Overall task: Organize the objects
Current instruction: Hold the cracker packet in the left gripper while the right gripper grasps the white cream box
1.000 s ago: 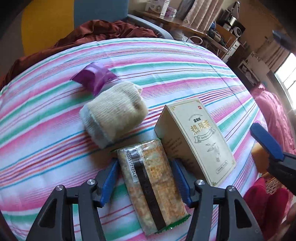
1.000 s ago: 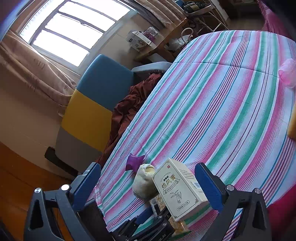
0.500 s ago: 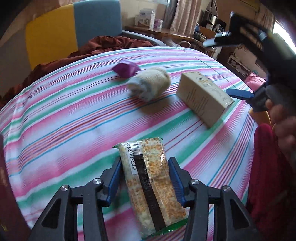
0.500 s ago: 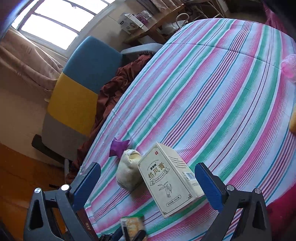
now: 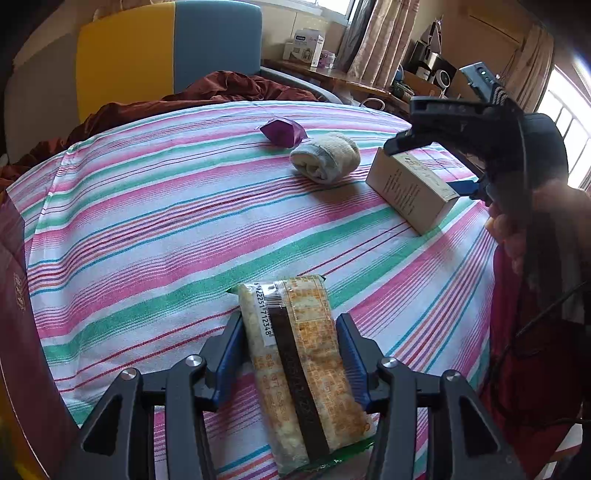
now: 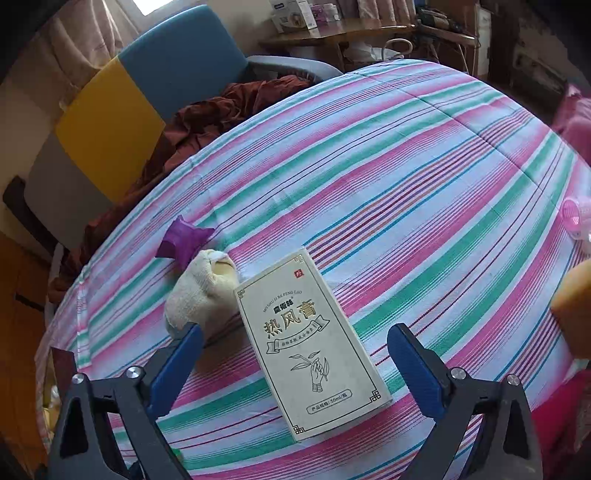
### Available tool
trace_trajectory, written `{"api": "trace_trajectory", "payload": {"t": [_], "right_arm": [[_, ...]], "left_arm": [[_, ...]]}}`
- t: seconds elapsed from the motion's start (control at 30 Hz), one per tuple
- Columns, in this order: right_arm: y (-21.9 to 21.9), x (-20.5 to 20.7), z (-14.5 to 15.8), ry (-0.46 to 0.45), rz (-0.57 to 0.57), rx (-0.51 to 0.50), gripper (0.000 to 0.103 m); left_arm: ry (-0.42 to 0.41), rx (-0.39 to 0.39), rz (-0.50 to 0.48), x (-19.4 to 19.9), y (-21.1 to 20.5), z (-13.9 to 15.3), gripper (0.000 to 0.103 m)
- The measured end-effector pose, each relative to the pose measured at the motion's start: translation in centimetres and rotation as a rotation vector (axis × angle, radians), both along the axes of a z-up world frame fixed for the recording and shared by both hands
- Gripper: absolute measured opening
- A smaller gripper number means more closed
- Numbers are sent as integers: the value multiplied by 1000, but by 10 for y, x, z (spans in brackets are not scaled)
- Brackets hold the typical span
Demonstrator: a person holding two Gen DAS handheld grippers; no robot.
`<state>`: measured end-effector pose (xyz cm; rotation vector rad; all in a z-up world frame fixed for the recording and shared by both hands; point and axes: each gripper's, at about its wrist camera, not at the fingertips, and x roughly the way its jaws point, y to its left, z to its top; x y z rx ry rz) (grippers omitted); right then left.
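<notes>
My left gripper [image 5: 288, 325] is shut on an orange snack packet [image 5: 303, 369] with a dark stripe, holding it just above the striped cloth [image 5: 166, 229] near its front edge. A cream box [image 6: 310, 343] with printed characters lies flat on the cloth between the blue pads of my right gripper [image 6: 295, 332]. Those jaws are closing and neither pad touches the box. In the left wrist view the right gripper [image 5: 430, 166] hangs over the same box [image 5: 410, 188]. A rolled cream sock [image 6: 199, 291] and a purple wrapper [image 6: 184, 240] lie just left of the box.
A blue and yellow chair [image 5: 166, 55] with a maroon cloth [image 5: 229, 88] stands past the far edge. A pink plastic item [image 6: 576, 218] and an orange object [image 6: 576, 299] sit at the right edge. A hand [image 5: 535, 221] holds the right gripper. A cluttered desk [image 6: 351, 29] stands behind.
My left gripper closed on the packet and pulled it back away from the box and sock. The right gripper came down and turned over the box, and its jaws narrowed a little.
</notes>
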<state>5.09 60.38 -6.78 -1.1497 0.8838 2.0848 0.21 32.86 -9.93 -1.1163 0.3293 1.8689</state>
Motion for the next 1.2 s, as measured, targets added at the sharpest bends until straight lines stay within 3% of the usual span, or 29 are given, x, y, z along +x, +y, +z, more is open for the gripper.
{"api": "trace_trajectory", "payload": {"t": [0.07,0.1,0.23,0.3,0.33,0.5,0.6,0.73,0.87,1.03,1.1,1.2], "right_arm": [[-5,-6,-5,-39,39,11,83],[-8,-8,-7,-67,59,21,62],[-23,-21,-13,-166,145,97,54],[-27,-28,-28,-242,180,55,53],[-30,-30,-26,-249,191,89,52],[-28,-26,-26,-240,188,75,52],[-28,-25,-25,-242,191,74,54],[-27,-23,-24,-239,197,68,59],[-27,-21,-23,-233,204,60,64],[-23,-17,-22,-217,204,19,81],[-22,-14,-21,-211,198,13,81],[-22,-12,-19,-219,197,31,79]], "left_arm": [[-9,10,1,-2,-1,-1,50],[-13,14,2,-2,-1,-1,50],[-44,51,12,-5,-6,-2,50],[-62,72,16,-7,-9,-3,50],[-72,83,16,-8,-11,-3,50],[-82,85,14,-8,-12,-2,51],[-42,48,-2,1,-6,-1,57],[47,-20,-53,20,4,-2,73],[114,-48,-62,30,7,-4,73],[108,-52,-56,28,3,-3,73],[120,-66,-54,29,3,-3,69],[147,-63,-25,26,0,-3,52]]}}
